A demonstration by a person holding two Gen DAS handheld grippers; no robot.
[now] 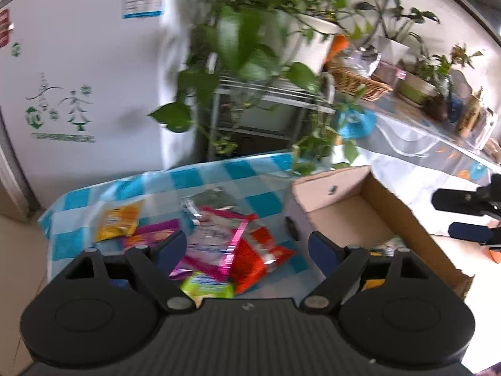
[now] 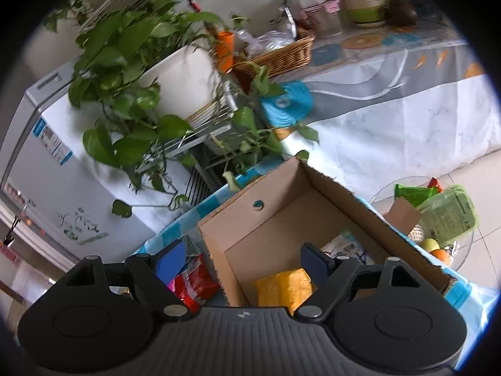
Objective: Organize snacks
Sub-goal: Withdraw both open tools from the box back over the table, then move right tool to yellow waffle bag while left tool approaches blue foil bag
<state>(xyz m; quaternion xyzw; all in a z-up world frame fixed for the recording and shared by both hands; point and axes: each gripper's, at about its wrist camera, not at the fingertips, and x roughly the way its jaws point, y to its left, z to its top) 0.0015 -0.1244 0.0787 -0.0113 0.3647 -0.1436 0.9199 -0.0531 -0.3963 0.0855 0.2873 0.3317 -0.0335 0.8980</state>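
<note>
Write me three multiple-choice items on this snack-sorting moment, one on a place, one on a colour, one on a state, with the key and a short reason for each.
1. Where does the yellow-orange packet lie?
A. inside the cardboard box
B. in the wicker basket
C. on the floor

2. What colours is the tablecloth under the loose snacks?
A. red and black stripes
B. plain green
C. blue and white checks

3. How does the left gripper stand?
A. shut on the red packet
B. open, holding nothing
C. shut on the box rim

Key: 1 A, the packet lies on the floor of the cardboard box in the right wrist view. 2 C, checked squares show around the snack pile. 3 B, its fingers stand wide apart above the pile with nothing pressed between them.
</note>
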